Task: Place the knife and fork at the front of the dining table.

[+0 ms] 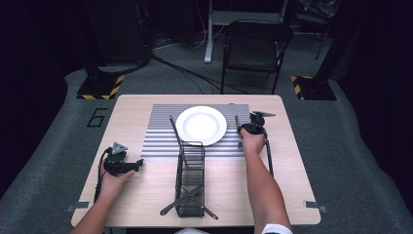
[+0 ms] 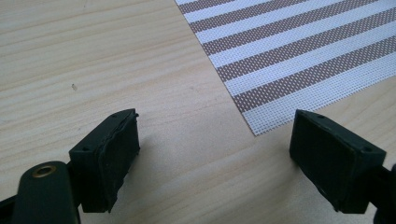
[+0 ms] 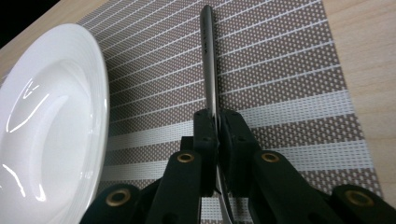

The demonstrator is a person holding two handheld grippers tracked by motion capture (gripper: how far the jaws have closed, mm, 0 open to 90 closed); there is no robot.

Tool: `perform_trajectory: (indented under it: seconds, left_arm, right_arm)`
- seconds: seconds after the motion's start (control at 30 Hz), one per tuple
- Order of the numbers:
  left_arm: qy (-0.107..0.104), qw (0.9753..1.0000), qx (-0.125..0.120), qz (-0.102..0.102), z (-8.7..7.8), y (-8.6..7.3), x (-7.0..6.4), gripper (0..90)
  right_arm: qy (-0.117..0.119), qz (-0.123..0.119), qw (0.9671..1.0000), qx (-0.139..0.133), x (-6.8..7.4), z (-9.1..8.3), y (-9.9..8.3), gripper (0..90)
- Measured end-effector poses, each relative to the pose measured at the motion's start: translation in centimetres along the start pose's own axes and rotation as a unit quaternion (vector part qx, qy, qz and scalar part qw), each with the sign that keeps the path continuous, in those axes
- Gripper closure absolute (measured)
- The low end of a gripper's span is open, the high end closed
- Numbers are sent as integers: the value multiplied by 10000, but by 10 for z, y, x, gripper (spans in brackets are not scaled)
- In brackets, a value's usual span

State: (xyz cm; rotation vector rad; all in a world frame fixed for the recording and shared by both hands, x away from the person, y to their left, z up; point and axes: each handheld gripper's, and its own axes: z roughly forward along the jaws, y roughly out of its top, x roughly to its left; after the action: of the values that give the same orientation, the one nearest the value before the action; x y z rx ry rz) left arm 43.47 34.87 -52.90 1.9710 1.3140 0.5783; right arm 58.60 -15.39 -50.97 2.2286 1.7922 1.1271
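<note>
My right hand-held gripper (image 3: 217, 140) is clamped on a knife (image 3: 208, 56), laying it on the striped mat (image 3: 289, 70) at the plate's (image 3: 51, 126) 3 o'clock, parallel to the rim, as a place setting wants. My left hand-held gripper (image 2: 215, 154) sits wide and empty on the counter (image 2: 93, 60), clear of the way. The cutlery basket (image 1: 190, 180) at 6 o'clock keeps the remaining pieces handy.

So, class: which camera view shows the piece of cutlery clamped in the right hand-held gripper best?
The right gripper view: the cutlery piece runs up from the shut jaws of the right hand-held gripper, close and sharp, over the striped placemat. The high view shows it as a thin dark sliver right of the plate. The left gripper view looks at table and mat.
</note>
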Motion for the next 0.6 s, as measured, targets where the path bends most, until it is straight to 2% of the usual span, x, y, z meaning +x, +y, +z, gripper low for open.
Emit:
perform_trajectory:
  seconds: [0.07,0.3,0.5,0.6]
  left_arm:
    - [0,10000,0,3,0,0,0,158]
    - [0,10000,1,2,0,0,0,158]
    - [0,10000,-3,-1,0,0,0,158]
    - [-2,10000,0,-2,0,0,0,158]
  right_arm:
    - [-57,-10,10000,19,-1,-1,0,847]
    - [-11,-14,10000,22,-3,-2,0,846]
    - [-102,-143,9998,47,-2,-6,-2,820]
    - [-127,-290,9995,35,-2,-10,-3,814]
